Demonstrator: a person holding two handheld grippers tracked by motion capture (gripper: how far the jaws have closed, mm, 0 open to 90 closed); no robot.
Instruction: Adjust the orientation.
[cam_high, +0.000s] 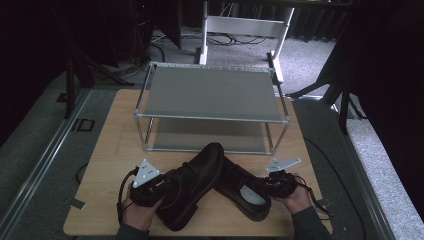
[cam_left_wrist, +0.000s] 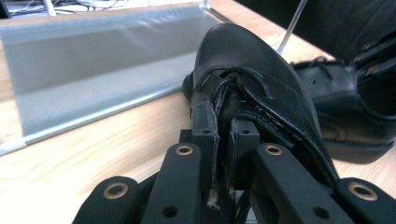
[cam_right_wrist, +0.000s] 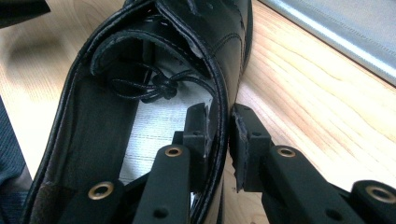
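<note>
1. Left shoe (cam_high: 192, 187): we are holding it in the left tongs (cam_high: 159, 189), which are clamped together on the leather at its opening; in the left gripper view the pads are pinching that flap (cam_left_wrist: 215, 140). Its toe is pointing away from us toward the rack (cam_high: 210, 92), crossing over the right shoe's toe.
2. Right shoe (cam_high: 245, 192): we are gripping it with the right tongs (cam_high: 272, 187), whose pads are straddling its side wall (cam_right_wrist: 223, 126), one inside, one outside. It is lying on the desk (cam_high: 110, 160), heel near us, long axis angled away leftward.
3. Rack: it is standing beyond both shoes, two empty shelves facing us.
4. Deciding relation: both long axes are already aiming at the rack; the left shoe, toe nearest the lower shelf, is looking likelier to go first, in our judgement.
</note>
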